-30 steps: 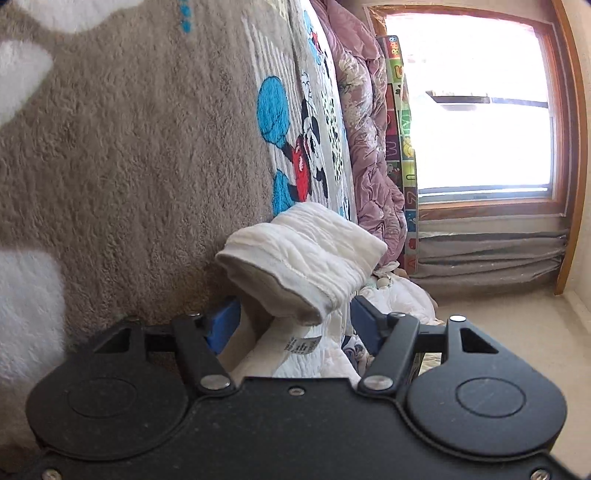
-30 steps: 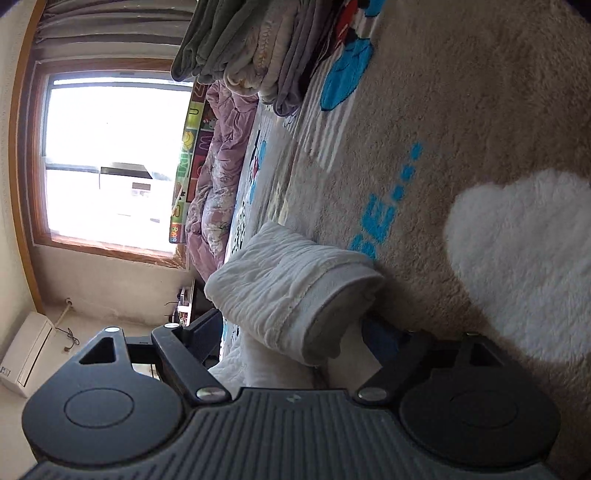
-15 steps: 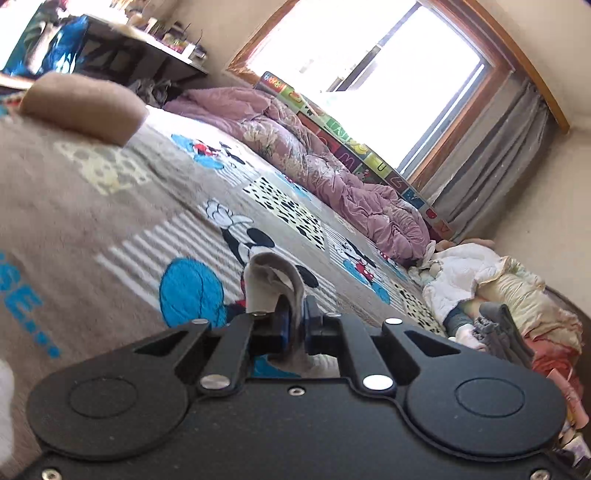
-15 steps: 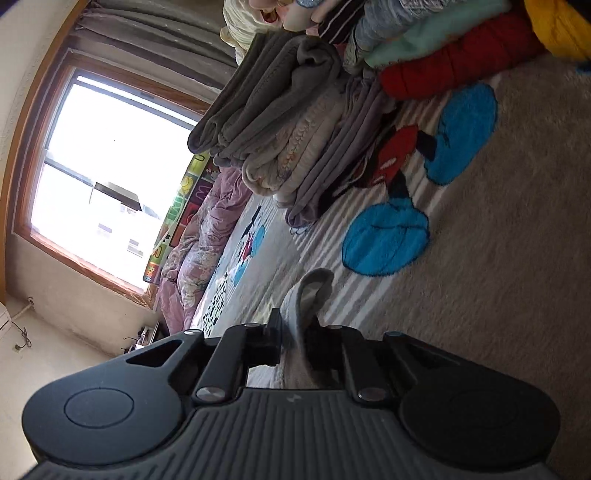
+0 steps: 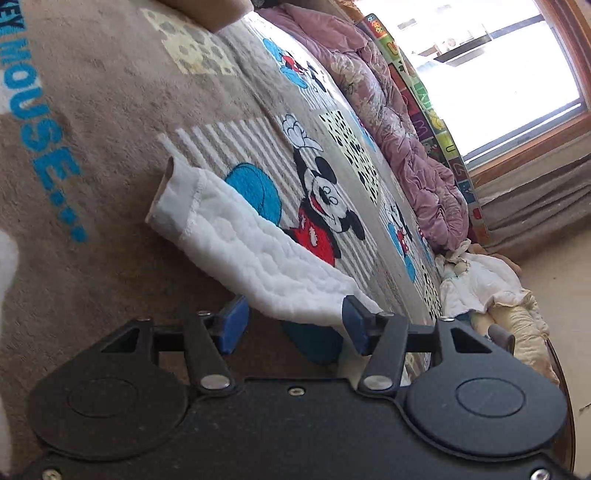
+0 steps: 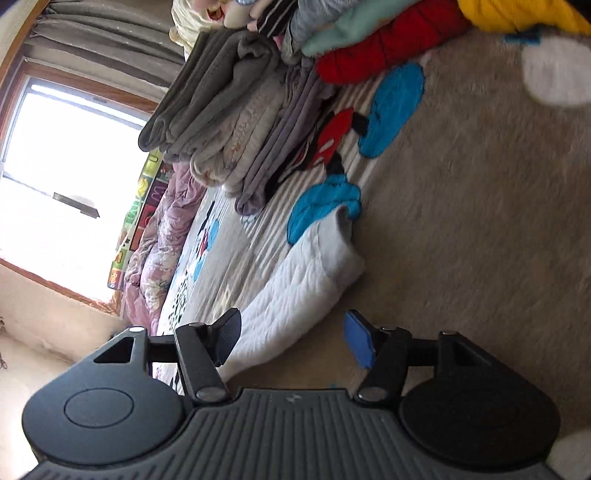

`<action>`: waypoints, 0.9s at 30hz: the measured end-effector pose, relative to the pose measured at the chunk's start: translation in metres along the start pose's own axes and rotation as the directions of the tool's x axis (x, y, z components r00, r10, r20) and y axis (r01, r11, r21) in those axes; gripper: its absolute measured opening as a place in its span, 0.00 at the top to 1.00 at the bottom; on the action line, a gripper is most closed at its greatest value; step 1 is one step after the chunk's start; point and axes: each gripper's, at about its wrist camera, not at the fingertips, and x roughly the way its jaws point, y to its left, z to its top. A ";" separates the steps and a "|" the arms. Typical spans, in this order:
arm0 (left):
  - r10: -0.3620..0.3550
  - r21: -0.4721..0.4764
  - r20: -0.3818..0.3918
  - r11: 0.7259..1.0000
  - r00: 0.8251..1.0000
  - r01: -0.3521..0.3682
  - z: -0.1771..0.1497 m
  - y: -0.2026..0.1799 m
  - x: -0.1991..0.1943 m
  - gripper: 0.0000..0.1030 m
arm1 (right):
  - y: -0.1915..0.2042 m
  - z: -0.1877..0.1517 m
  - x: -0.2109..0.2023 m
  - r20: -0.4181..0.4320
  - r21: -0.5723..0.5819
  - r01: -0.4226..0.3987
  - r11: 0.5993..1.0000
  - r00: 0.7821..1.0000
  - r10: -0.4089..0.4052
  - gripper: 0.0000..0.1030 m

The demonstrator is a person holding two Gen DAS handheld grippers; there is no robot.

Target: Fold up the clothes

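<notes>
A white quilted garment lies in a long folded strip on the brown cartoon-mouse blanket. In the left wrist view its near end reaches in between the blue pads of my left gripper. Those jaws are opening and the pads stand clear of the cloth. The right wrist view shows the same garment running away from my right gripper. Its near end lies beside the left finger. The right jaws are opening too, with nothing pressed between them.
A stack of folded grey and beige clothes stands on the blanket ahead of the right gripper, with red and yellow items beside it. A pink quilt lies along the window side. Loose pale clothes are heaped at the right.
Half a second ago both grippers were shut on a fold of the garment. Both have since let go, and the garment now lies stretched out on the blanket.
</notes>
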 end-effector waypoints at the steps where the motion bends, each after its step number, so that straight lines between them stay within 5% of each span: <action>1: 0.005 -0.017 0.008 1.000 1.000 -0.005 0.000 0.001 0.002 0.47 | 0.000 -0.004 0.008 -0.025 0.024 -0.011 1.000 1.000 0.011 0.39; 7: 0.094 -0.026 0.093 0.995 0.991 -0.092 0.021 0.010 0.028 0.51 | 0.005 0.007 0.041 0.051 0.071 0.002 0.998 0.999 -0.005 0.41; 9: 0.118 0.058 0.112 0.990 0.987 -0.125 0.032 0.006 0.040 0.81 | 0.007 0.017 0.052 0.080 0.049 0.014 0.999 0.997 -0.018 0.56; 10: 0.133 0.115 0.119 0.982 0.984 -0.146 0.036 0.002 0.045 0.90 | 0.007 0.026 0.060 0.082 0.030 0.015 0.999 0.996 -0.017 0.76; 11: 0.132 0.164 0.129 0.975 0.983 -0.153 0.041 -0.002 0.049 0.92 | 0.008 0.035 0.068 0.076 0.012 0.017 1.000 0.997 -0.018 0.83; 14: 0.049 0.312 0.195 0.944 0.980 -0.110 0.052 -0.015 0.051 0.94 | 0.021 0.059 0.081 0.083 -0.069 0.002 0.998 0.997 0.004 0.86; 17: -0.091 0.468 0.241 0.883 0.966 -0.033 0.054 -0.026 0.048 0.93 | 0.047 0.072 0.084 0.086 -0.230 -0.084 0.970 0.991 0.106 0.87; 19: -0.006 0.478 0.219 0.873 0.976 -0.102 0.056 -0.020 0.064 0.93 | 0.054 0.074 0.091 0.081 -0.327 -0.048 0.944 0.994 0.078 0.87; 22: 0.182 0.433 0.189 0.867 0.965 -0.248 0.057 0.002 0.093 0.86 | 0.028 0.078 0.118 0.047 -0.315 0.111 0.942 0.994 -0.102 0.87; 24: 0.211 0.455 0.211 0.843 0.954 -0.287 0.056 -0.005 0.093 0.82 | 0.022 0.080 0.123 0.036 -0.304 0.133 0.943 0.991 -0.128 0.93; 27: 0.249 0.463 0.244 0.819 0.937 -0.338 0.053 -0.008 0.091 0.66 | 0.021 0.082 0.120 0.033 -0.287 0.113 0.951 0.994 -0.108 0.84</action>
